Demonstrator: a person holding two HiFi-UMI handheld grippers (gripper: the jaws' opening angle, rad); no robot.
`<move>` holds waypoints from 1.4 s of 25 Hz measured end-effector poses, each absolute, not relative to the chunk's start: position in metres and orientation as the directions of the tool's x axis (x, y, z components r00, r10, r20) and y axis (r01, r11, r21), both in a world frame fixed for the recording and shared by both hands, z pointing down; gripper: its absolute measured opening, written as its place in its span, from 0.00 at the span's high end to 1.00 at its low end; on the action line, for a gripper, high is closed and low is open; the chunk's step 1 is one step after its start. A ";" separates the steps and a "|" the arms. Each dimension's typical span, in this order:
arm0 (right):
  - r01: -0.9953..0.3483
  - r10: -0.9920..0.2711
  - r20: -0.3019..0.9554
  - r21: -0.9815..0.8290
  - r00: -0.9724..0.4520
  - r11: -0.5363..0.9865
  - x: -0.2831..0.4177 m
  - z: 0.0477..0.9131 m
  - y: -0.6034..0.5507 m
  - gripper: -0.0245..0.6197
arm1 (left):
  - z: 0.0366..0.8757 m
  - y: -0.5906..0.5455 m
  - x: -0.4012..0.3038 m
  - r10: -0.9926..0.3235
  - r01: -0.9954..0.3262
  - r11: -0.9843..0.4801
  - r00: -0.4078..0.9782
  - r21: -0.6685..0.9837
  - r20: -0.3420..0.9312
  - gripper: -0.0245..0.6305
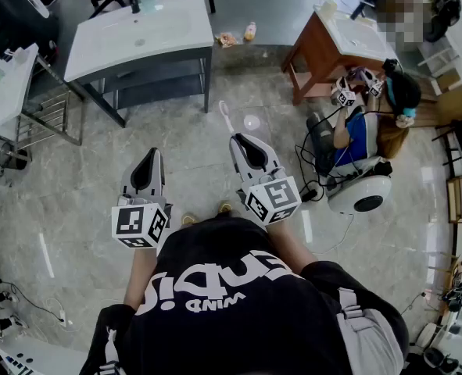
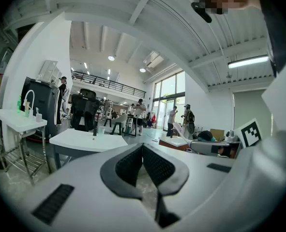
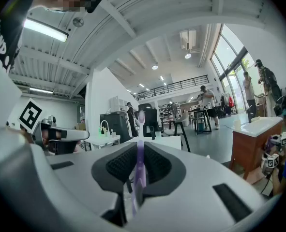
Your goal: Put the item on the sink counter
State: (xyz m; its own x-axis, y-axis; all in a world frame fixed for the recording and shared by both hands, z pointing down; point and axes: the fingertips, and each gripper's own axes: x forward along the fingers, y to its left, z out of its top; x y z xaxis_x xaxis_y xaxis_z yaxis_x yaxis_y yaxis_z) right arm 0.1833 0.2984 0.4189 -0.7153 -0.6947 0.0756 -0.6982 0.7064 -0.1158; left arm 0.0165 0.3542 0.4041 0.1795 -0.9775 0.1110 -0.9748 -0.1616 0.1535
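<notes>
The right hand-held gripper point(image 1: 241, 139) grasps a slim purple toothbrush point(image 3: 140, 151). The left hand-held gripper point(image 1: 151, 156) is clenched, empty. The grey sink bench point(image 1: 176, 41) stands well ahead.

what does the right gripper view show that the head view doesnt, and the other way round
Only right gripper view: the fingers of the right gripper clamped on the purple toothbrush, and ceiling lights. Only head view: that gripper's marker cube and the holder's shoes. Both: the toothbrush, the left gripper, the wooden sink counter, the seated person.
</notes>
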 end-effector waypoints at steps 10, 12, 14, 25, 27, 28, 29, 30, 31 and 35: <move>-0.690 -0.693 0.052 -0.164 -0.719 0.705 0.178 0.418 0.304 0.87 | 0.407 0.360 0.011 -0.974 -0.973 -0.176 0.194 0.153 0.118 0.93; -0.692 -0.696 0.048 -0.169 -0.717 0.702 0.173 0.418 0.306 0.87 | 0.408 0.362 0.005 -0.973 -0.972 -0.179 0.198 0.151 0.121 0.93; -0.694 -0.699 0.040 -0.172 -0.714 0.699 0.168 0.419 0.311 0.87 | 0.409 0.365 -0.001 -0.971 -0.971 -0.188 0.206 0.149 0.122 0.93; -0.711 -0.719 0.031 -0.185 -0.694 0.678 0.142 0.432 0.331 0.87 | 0.420 0.372 -0.021 -0.958 -0.958 -0.240 0.260 0.157 0.120 0.93; -0.714 -0.722 0.037 -0.189 -0.691 0.674 0.139 0.432 0.328 0.87 | 0.421 0.370 -0.026 -0.958 -0.958 -0.238 0.259 0.162 0.124 0.93; -0.716 -0.724 0.039 -0.187 -0.689 0.672 0.138 0.432 0.326 0.87 | 0.422 0.368 -0.028 -0.957 -0.957 -0.239 0.260 0.164 0.125 0.93; -0.718 -0.725 0.039 -0.185 -0.687 0.671 0.137 0.432 0.324 0.87 | 0.423 0.365 -0.031 -0.957 -0.957 -0.240 0.261 0.165 0.126 0.93; -0.719 -0.726 0.038 -0.183 -0.686 0.670 0.135 0.433 0.322 0.87 | 0.424 0.363 -0.033 -0.957 -0.957 -0.241 0.263 0.164 0.127 0.93; -0.720 -0.727 0.036 -0.182 -0.686 0.670 0.134 0.433 0.319 0.87 | 0.424 0.361 -0.035 -0.956 -0.956 -0.242 0.264 0.162 0.127 0.93; -0.728 -0.733 0.035 -0.165 -0.679 0.666 0.129 0.436 0.304 0.87 | 0.427 0.344 -0.041 -0.955 -0.955 -0.252 0.271 0.156 0.119 0.93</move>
State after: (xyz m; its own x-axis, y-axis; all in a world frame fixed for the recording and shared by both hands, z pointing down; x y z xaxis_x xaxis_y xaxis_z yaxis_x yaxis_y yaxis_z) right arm 0.1295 0.3036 0.4364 -0.6790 -0.7333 0.0347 -0.7276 0.6659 -0.1649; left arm -0.0410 0.3435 0.4269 0.2711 -0.9552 0.1189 -0.9552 -0.2517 0.1560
